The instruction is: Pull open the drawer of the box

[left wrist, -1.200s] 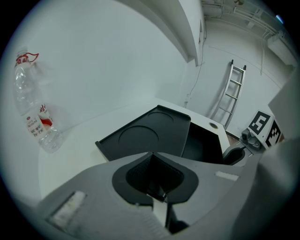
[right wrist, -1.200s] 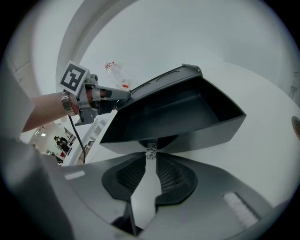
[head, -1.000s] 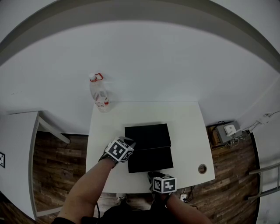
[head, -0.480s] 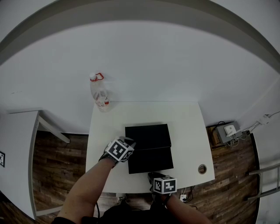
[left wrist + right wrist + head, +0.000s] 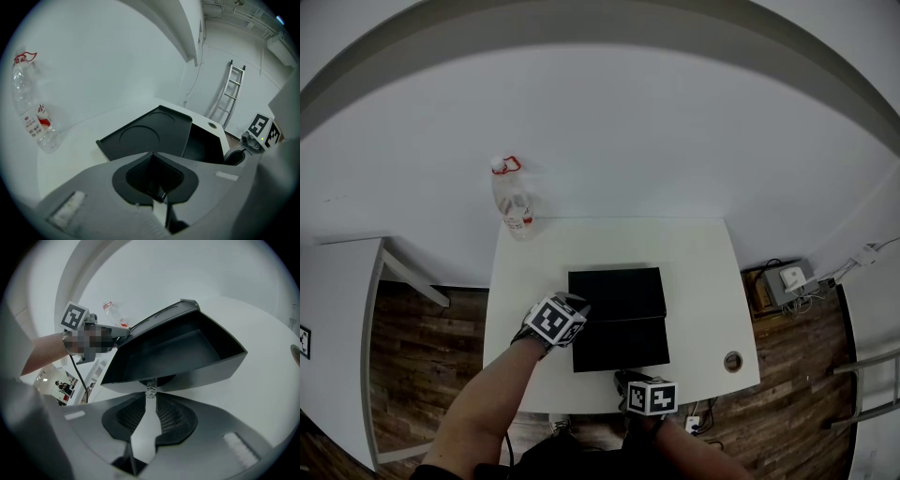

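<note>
Drawer (image 5: pixel 622 344) stood partly out of the box (image 5: pixel 616 292), mid-bench (image 5: pixel 703 272), toward the near edge. Right hand-held gripper (image 5: pixel 150 394) pinched its clear knob (image 5: pixel 150 388) to draw it. Left hand-held gripper (image 5: pixel 153 155), jaws together and empty, sat at the box's left side, likely bracing it. Little bench remained ahead of the drawer.

Two grey hand-held grippers with marker cubes

The left gripper (image 5: pixel 159 193) and right gripper (image 5: pixel 149 391) have smooth grey moulded shells and black ribbed pads (image 5: pixel 176 416). Each carries a white cube (image 5: pixel 555 321) printed with black squares, at seven and six o'clock in the head view. A thin dark cable (image 5: pixel 78 376) hangs from the left one.
</note>
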Motion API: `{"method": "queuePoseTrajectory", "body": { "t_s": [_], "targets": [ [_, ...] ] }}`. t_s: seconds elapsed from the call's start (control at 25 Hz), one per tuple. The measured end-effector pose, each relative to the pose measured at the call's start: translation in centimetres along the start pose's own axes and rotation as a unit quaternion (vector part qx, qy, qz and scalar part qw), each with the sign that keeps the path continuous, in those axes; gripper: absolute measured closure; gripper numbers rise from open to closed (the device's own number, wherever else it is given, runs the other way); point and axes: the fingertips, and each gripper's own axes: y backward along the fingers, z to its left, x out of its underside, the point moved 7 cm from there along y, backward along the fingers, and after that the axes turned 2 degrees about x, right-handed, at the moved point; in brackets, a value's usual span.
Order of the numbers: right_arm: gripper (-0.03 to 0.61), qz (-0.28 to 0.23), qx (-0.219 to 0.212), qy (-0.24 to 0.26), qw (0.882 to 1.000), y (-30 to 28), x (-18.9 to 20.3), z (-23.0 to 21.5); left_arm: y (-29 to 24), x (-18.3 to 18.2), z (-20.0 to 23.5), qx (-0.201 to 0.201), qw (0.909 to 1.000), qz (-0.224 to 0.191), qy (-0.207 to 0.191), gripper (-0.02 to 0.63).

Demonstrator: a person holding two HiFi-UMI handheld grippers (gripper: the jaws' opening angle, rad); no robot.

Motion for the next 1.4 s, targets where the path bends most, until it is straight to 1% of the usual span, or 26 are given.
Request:
{"method": "queuePoseTrajectory", "body": {
  "t_s": [0.44, 0.68, 0.8, 0.92, 1.0, 1.08, 1.16, 1.24, 1.32, 1.36, 1.4],
  "targets": [
    [0.506, -0.004, -0.001, -0.004, 1.0, -0.2, 0.3, -0.2, -0.1, 0.0, -0.2, -0.006, 1.0, -0.002, 0.003, 0.609],
    [0.505, 0.007, -0.015, 0.0, 1.0, 0.0, 0.4, -0.4, 0.0, 0.2, -0.1, -0.012, 0.9998, -0.009, 0.01, 0.609],
    [0.5, 0.003, -0.026, 0.0, 1.0, 0.8, 0.9, -0.4, 0.6, 0.4, 0.0, -0.016, 0.9995, -0.028, -0.001, 0.607],
    [0.504, -0.004, -0.055, -0.014, 0.998, 2.2, 1.8, -0.5, 2.4, 0.1, -0.1, -0.015, 0.998, -0.06, -0.009, 0.608],
    [0.561, -0.006, -0.075, -0.023, 0.997, 3.6, 2.6, -0.8, 4.2, 0.2, -0.3, -0.012, 0.9965, -0.083, -0.007, 0.608],
    [0.574, -0.008, -0.098, -0.022, 0.995, 5.3, 3.1, -1.3, 6.3, 0.8, -1.0, -0.001, 0.994, -0.108, 0.013, 0.607],
    [0.574, -0.017, -0.125, -0.031, 0.991, 6.8, 3.1, -1.9, 8.1, 2.2, -2.3, 0.028, 0.9899, -0.132, 0.046, 0.609],
    [0.574, -0.035, -0.156, -0.051, 0.986, 8.3, 2.6, -2.3, 9.6, 4.1, -4.2, 0.062, 0.9836, -0.149, 0.081, 0.609],
    [0.574, -0.062, -0.183, -0.067, 0.979, 9.8, 1.4, -2.3, 10.9, 6.2, -6.4, 0.092, 0.9742, -0.165, 0.123, 0.609],
    [0.574, -0.077, -0.194, -0.072, 0.975, 10.4, 0.7, -2.1, 11.4, 7.2, -7.5, 0.104, 0.9675, -0.176, 0.149, 0.609],
    [0.574, -0.092, -0.204, -0.077, 0.972, 11.1, 0.0, -1.9, 11.8, 8.1, -8.6, 0.117, 0.9589, -0.188, 0.177, 0.609]
  ]
}}
